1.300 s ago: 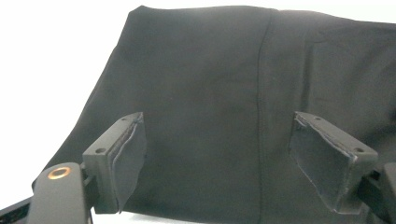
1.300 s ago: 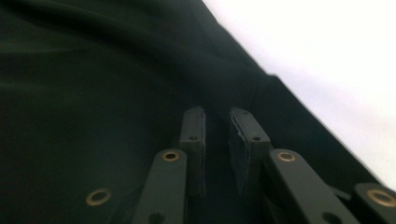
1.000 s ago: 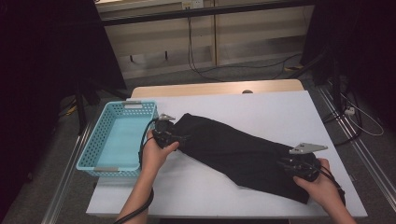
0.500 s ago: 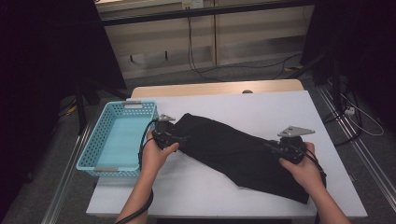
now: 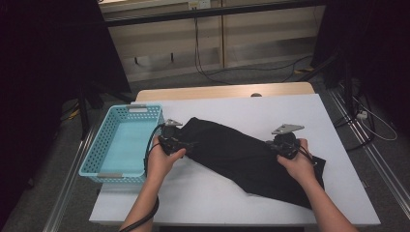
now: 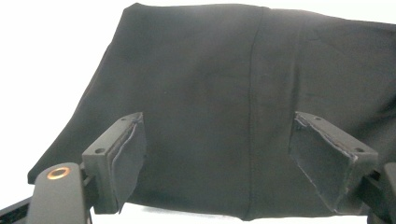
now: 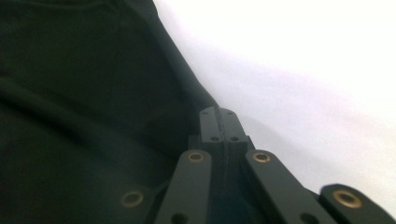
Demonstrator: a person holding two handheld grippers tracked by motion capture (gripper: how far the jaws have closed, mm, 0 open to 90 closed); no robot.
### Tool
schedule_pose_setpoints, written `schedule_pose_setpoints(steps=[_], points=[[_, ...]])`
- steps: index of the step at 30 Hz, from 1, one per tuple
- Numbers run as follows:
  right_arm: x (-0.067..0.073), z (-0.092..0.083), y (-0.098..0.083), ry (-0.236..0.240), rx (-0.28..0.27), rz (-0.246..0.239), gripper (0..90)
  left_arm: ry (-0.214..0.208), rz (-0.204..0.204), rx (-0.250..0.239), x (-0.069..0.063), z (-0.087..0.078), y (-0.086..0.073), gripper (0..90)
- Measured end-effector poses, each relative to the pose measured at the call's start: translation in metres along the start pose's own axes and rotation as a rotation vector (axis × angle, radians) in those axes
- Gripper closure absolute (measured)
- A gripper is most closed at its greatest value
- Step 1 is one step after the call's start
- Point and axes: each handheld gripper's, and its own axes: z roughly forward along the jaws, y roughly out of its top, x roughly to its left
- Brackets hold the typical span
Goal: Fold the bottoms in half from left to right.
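Black cloth (image 5: 246,159) w/ basket (image 5: 104,145) at left edge — right gripper (image 7: 218,114) closed.

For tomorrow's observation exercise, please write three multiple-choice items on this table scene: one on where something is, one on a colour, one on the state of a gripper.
1. Where does the basket stand?
A. At the table's left edge, left of the black cloth
B. On top of the cloth
C. At the table's right edge

2. What colour is the basket?
A. Red
B. Light blue
C. Yellow

3. How do the jaws of the left gripper stand?
A. Pressed together
B. Spread wide over the cloth
C. Clamped on the basket rim

Answers:
1 A: the high view shows the basket at the left edge of the table, beside the cloth.
2 B: its mesh walls are light blue.
3 B: the left gripper view shows a wide gap between its jaws, with cloth beneath.
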Motion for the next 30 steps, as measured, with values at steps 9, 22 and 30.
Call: schedule_pose_setpoints(steps=[9,22,30], points=[[-0.012,-0.01,0.019,0.0,-0.06,0.037,90.0,-0.006,0.005,0.002,0.0,0.001,0.001,19.4],[0.006,0.023,0.015,0.018,0.031,-0.013,80.8,-0.003,0.0,-0.005,0.003,-0.004,-0.002,19.4],[0.004,0.018,0.028,0.046,-0.008,-0.02,90.0,0.009,-0.007,-0.014,0.008,-0.012,-0.006,19.4]])
